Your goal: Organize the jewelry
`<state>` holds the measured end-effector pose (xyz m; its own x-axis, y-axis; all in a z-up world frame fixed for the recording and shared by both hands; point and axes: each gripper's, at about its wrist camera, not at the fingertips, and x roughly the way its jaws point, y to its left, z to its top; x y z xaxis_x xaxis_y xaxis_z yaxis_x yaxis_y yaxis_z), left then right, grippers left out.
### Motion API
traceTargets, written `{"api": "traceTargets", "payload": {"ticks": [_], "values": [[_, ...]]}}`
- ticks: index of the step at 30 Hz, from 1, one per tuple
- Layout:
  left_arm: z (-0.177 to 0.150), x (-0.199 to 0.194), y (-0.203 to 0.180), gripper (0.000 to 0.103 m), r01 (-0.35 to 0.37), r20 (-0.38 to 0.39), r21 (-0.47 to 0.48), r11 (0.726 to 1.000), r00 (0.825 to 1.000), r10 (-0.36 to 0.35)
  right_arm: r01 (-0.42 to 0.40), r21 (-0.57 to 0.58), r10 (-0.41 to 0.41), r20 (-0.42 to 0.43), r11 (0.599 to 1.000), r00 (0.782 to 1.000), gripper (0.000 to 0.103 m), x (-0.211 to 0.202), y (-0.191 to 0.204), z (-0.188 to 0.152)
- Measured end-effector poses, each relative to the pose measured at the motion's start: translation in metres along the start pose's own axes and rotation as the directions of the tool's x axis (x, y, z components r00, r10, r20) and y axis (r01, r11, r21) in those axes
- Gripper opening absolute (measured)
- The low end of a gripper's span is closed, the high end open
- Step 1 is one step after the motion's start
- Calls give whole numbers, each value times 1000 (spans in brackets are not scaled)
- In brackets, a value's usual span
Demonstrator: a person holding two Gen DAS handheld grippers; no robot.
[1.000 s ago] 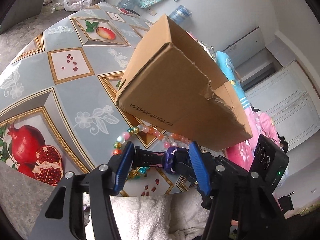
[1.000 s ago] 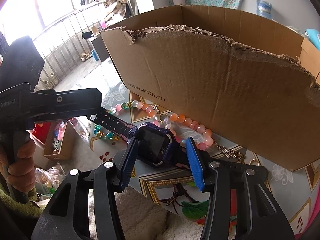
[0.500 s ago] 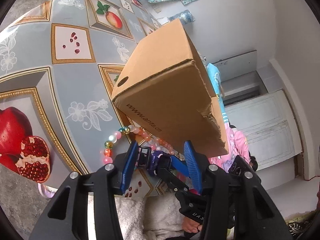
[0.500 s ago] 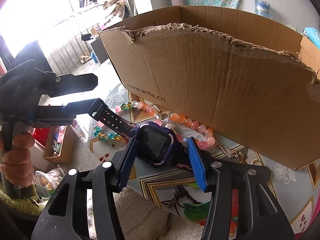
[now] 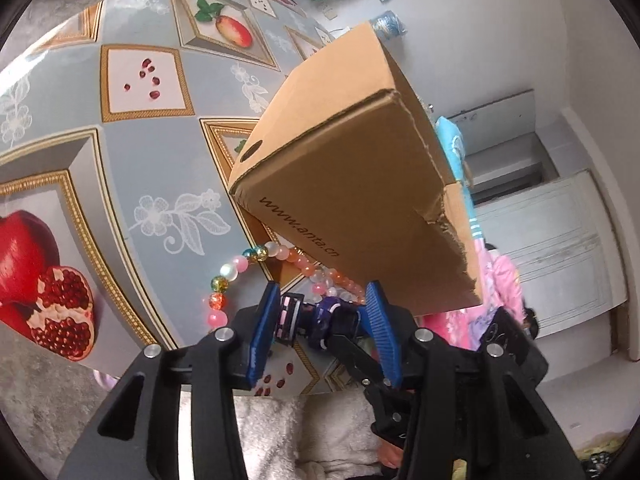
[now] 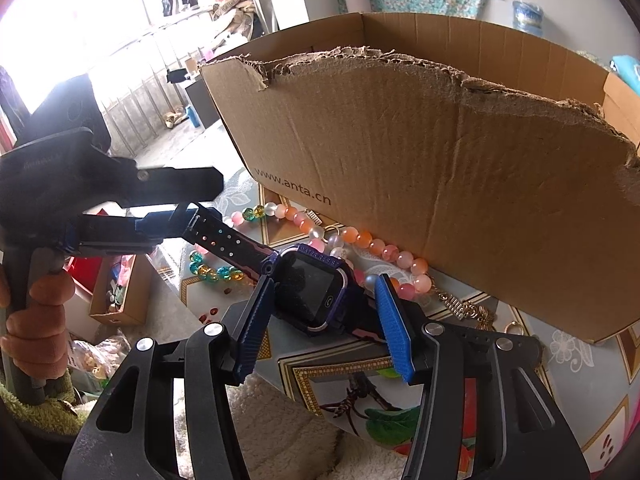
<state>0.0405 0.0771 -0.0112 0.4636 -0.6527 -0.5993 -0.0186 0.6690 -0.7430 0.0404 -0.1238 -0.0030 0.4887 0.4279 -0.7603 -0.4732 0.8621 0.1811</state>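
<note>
Left wrist | fruit-print tablecloth [image 5: 132,184] | cardboard box [image 5: 360,184] | white wall [image 5: 500,20]

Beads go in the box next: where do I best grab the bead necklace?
Take the bead necklace at its outer green-and-gold end, coming from the table-edge side: the rest lies tight along the cardboard box, partly behind the watch.
</note>
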Motion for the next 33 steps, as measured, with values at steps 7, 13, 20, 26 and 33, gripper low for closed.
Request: {"api": "traceTargets", "payload": {"ticks": [7, 13, 20, 26, 33], "values": [[-9, 12, -31, 10, -282, 50, 218, 934, 959, 278, 3, 5, -3, 6, 1000, 1000, 51, 1, -1, 0], [-17, 24, -50, 10, -421, 129, 360, 832, 906, 403, 4, 6, -4, 9, 1000, 1000, 51, 1, 0, 0], [-23, 29, -47, 10, -492, 170, 427, 759, 868, 467, 7, 27, -7, 12, 1000, 1000, 51, -9, -6, -1], [-28, 35, -53, 10, -512, 182, 449, 732, 855, 486, -2, 117, -1, 28, 993, 1000, 51, -38, -35, -12], [-30, 42, -58, 10, -529, 193, 464, 711, 843, 502, 80, 225, -84, 10, 971, 996, 51, -63, -75, -31]]}}
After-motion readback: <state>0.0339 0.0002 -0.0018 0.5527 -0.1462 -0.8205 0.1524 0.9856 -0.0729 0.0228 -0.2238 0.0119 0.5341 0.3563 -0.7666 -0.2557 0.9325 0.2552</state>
